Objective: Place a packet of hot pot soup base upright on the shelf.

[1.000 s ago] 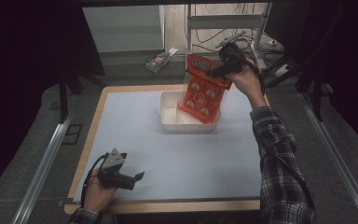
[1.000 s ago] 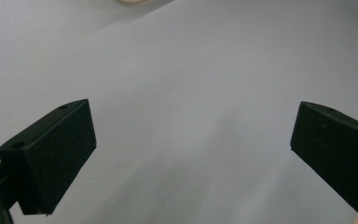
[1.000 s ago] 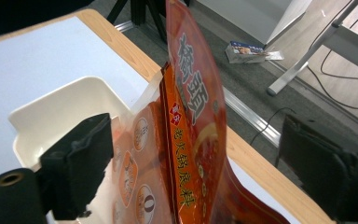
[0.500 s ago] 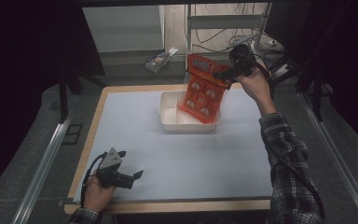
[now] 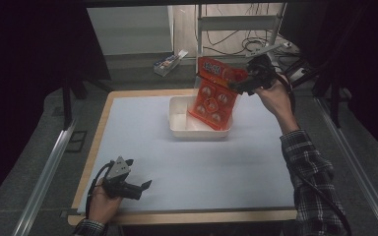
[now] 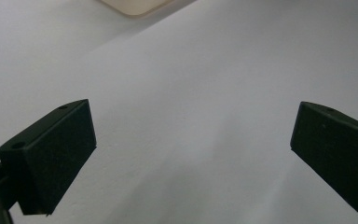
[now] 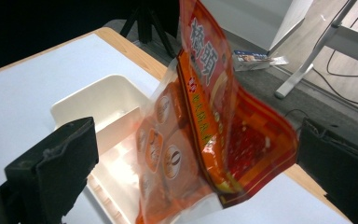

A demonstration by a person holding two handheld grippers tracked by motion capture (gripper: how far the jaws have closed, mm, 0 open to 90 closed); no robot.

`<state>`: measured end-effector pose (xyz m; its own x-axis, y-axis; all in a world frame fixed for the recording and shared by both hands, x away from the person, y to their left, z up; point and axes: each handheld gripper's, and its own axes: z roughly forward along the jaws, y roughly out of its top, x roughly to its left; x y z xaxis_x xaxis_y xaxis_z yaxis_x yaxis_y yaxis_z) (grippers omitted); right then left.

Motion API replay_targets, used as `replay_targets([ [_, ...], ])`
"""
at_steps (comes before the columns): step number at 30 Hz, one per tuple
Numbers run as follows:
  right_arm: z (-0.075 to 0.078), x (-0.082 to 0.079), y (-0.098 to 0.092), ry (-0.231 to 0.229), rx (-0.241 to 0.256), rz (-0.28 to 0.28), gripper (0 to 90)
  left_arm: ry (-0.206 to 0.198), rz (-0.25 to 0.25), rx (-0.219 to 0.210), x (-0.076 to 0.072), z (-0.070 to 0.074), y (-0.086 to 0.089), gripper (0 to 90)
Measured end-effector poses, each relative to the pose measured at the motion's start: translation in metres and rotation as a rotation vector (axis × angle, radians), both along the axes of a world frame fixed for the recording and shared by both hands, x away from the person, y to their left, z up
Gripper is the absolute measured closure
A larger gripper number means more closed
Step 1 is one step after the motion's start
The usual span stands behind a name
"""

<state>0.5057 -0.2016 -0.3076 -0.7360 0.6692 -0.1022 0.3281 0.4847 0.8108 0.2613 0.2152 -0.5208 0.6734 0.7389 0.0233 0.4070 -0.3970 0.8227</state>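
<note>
Change: right gripper [image 5: 240, 84] has let go of the red snack bag [image 5: 215, 94] since 0.5 s ago; hand drawn back a bit toward counter's right edge. Left side unchanged.
Right gripper: held up over far-right part of counter, jaws wide apart; in right gripper view [image 7: 196, 154] bag sits between them, touching neither as far as I can see.
Bag: orange-red w/ round product pics, standing tilted; bottom in the white tub [image 5: 182, 112], top leaning past tub's far rim. In right gripper view bag [image 7: 205, 121] folds over near its top.
Tub: white, rectangular, far-centre of counter [image 5: 142, 147], near far edge.
Left gripper: [image 5: 139, 188] near-left corner of counter, low over surface, jaws apart, nothing between them [image 6: 191, 154].
Off counter: small box [image 5: 168, 62] on floor beyond far edge.
</note>
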Motion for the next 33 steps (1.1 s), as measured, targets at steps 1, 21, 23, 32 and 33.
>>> replay_targets([
  [1,-0.001,-0.001,-0.001,0.001,0.000,0.000,0.0,0.000,0.001,0.000,0.000,0.000,0.000,0.0],
  [21,-0.038,-0.045,-0.011,-0.040,0.060,-0.016,0.0,0.041,0.007,-0.013,-0.001,0.002,-0.004,0.7],
  [23,-0.043,-0.049,-0.012,-0.043,0.058,-0.014,0.0,0.048,0.004,-0.019,-0.001,0.002,-0.005,0.9],
  [32,-0.068,-0.073,-0.015,-0.044,0.074,-0.006,0.0,0.049,0.004,0.001,-0.002,0.002,-0.007,2.1],
  [33,-0.070,-0.075,-0.016,-0.044,0.082,-0.007,0.0,0.047,0.006,0.010,-0.002,0.002,-0.007,2.3],
])
